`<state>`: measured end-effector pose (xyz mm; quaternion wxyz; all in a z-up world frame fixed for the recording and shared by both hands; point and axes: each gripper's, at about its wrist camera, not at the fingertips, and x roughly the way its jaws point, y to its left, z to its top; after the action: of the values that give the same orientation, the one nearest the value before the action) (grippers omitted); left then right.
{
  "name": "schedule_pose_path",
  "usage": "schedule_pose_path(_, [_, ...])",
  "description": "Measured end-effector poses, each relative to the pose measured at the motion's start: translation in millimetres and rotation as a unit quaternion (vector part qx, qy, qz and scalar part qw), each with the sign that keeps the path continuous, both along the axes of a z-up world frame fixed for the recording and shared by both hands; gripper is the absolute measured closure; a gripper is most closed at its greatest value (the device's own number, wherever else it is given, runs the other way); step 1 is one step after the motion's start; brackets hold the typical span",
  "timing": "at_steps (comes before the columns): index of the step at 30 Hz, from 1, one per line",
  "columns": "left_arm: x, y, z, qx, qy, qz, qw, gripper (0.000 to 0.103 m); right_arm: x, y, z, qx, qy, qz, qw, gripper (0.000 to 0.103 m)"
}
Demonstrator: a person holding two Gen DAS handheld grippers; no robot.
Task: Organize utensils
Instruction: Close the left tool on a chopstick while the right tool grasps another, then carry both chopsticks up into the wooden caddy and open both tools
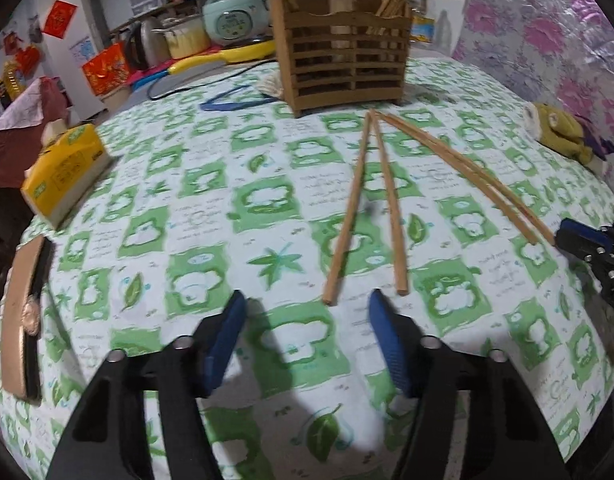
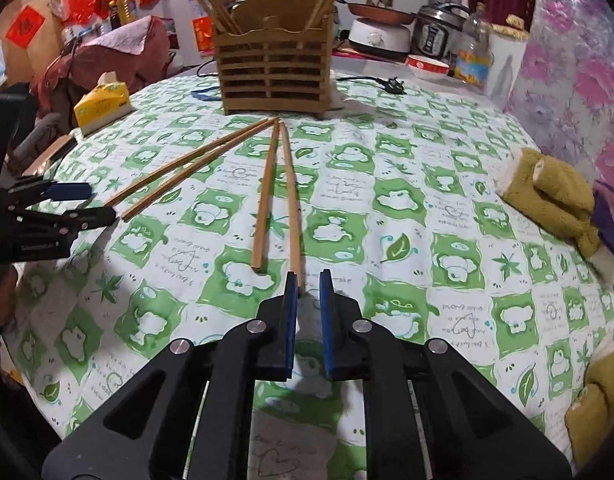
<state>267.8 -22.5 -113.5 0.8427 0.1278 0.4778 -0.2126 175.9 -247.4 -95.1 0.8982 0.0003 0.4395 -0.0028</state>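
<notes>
Wooden chopsticks lay in two pairs on the green-and-white patterned tablecloth, all four tips meeting just in front of the slatted wooden utensil holder and the shafts fanning out toward me. From the left wrist view, the left pair of chopsticks ended just beyond my left gripper, whose blue pads stood partly apart with only cloth between them and nothing held. The right pair of chopsticks ran off toward the right edge, where the tip of my right gripper showed. In the right wrist view that gripper's pads had drawn in narrow, and the butt end of one chopstick sat between them against the left pad; I could not tell whether the right pad pressed on it, as a slim gap showed there. Its partner lay free just to the left. The holder already had more chopsticks standing in its outer compartments. A yellow tissue pack sat near the table's left edge, and an olive plush toy lay well apart on the right.
</notes>
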Motion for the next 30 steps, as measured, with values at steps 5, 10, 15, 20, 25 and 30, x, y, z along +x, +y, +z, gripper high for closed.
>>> schedule_pose_path(5, [4, -7, -1, -0.013, 0.004, -0.018, 0.9997, 0.066, 2, 3, -2, -0.003, 0.008, 0.003, 1.0, 0.089])
schedule_pose_path(10, [2, -11, -1, -0.018, 0.002, -0.03, 0.9994, 0.096, 8, 6, -7, -0.006, 0.024, 0.01, 1.0, 0.095])
schedule_pose_path(15, [-1, -7, 5, -0.039, -0.006, -0.028, 0.9989, 0.098, 3, 10, -3, -0.016, 0.005, 0.016, 1.0, 0.097])
schedule_pose_path(20, [-5, -1, 16, -0.037, -0.029, -0.007, 0.9989, 0.098, -3, 6, 10, -0.018, -0.035, -0.001, 0.999, 0.096])
schedule_pose_path(25, [-10, 8, 57, -0.045, -0.065, 0.002, 0.9969, 0.098, -8, 1, 49, -0.013, -0.091, -0.011, 0.996, 0.096])
schedule_pose_path(30, [-10, 11, 103, -0.073, -0.09, 0.003, 0.9932, 0.098, -10, 0, 99, -0.012, -0.151, -0.012, 0.988, 0.096])
